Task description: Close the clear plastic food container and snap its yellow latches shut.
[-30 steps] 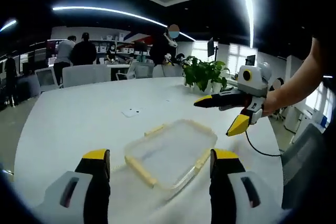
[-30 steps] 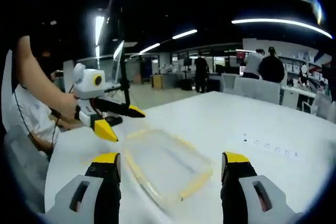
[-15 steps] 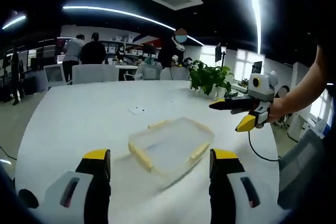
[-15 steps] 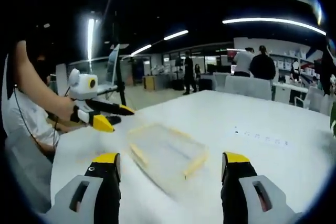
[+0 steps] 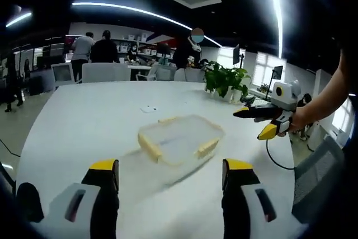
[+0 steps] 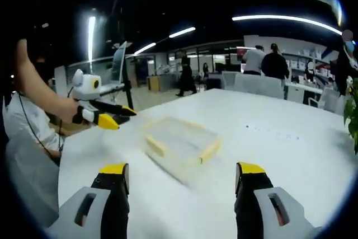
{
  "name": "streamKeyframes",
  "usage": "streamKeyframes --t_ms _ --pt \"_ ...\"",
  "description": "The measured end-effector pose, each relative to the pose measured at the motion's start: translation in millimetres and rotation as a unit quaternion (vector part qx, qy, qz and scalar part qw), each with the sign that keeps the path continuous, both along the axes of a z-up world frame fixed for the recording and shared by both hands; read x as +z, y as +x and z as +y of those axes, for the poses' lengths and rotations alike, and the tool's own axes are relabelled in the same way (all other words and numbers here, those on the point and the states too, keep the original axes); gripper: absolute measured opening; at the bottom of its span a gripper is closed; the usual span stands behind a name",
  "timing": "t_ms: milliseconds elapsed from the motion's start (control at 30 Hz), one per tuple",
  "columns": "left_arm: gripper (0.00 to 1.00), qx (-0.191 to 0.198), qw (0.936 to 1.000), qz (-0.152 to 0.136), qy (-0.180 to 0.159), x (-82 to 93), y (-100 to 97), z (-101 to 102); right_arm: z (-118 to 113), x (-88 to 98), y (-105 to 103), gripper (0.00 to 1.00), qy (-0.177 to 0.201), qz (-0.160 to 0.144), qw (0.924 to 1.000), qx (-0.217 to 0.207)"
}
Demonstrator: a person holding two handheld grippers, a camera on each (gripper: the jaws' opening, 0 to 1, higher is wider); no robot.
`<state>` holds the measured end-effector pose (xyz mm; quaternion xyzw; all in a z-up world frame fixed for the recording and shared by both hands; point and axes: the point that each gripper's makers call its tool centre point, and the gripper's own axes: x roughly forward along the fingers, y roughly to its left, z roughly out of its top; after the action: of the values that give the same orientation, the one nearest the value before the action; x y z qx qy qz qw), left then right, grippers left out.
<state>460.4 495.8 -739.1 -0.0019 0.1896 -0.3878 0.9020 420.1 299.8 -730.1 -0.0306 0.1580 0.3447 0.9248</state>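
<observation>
The clear container is motion-blurred, its yellow latches' state indiscernible.

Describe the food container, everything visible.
The clear plastic container is rectangular, shallow and see-through, resting flat on the white table. Yellow latches line its edges; one sits on the near end in the left gripper view. The lid looks on. Nothing touches it: both grippers, left and right, are open, off it.

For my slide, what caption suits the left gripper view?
Open left gripper faces a clear container on the white table; right gripper hovers beside.
</observation>
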Motion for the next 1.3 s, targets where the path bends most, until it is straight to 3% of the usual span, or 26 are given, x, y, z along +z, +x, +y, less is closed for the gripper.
streamKeyframes --t_ms 500,733,867,1133,1233,1300 --pt "0.71 0.014 0.9999 0.006 0.003 -3.3 -28.1 12 -16 5.8 -23 0.72 0.003 0.004 0.9996 -0.027" --pt "0.7 0.015 0.9998 0.015 0.001 -4.8 -38.5 14 -29 2.5 -39 0.73 0.011 0.012 0.9986 -0.051" --pt "0.67 0.007 0.9993 0.009 0.036 -10.3 -48.9 18 -33 -2.1 -51 0.74 0.013 0.021 0.9979 -0.06" --pt "0.67 0.018 0.9994 0.025 0.017 -9.7 -63.2 26 -45 -3.6 -66 0.72 0.007 0.029 0.9969 -0.073" --pt "0.65 0.019 0.999 0.023 0.034 -13.0 -69.8 30 -50 -3.3 -68 0.72 0.007 0.028 0.9963 -0.081" --pt "0.65 0.022 0.999 0.027 0.027 -12.6 -74.0 32 -51 -2.1 -71 0.72 0.008 0.028 0.996 -0.085"
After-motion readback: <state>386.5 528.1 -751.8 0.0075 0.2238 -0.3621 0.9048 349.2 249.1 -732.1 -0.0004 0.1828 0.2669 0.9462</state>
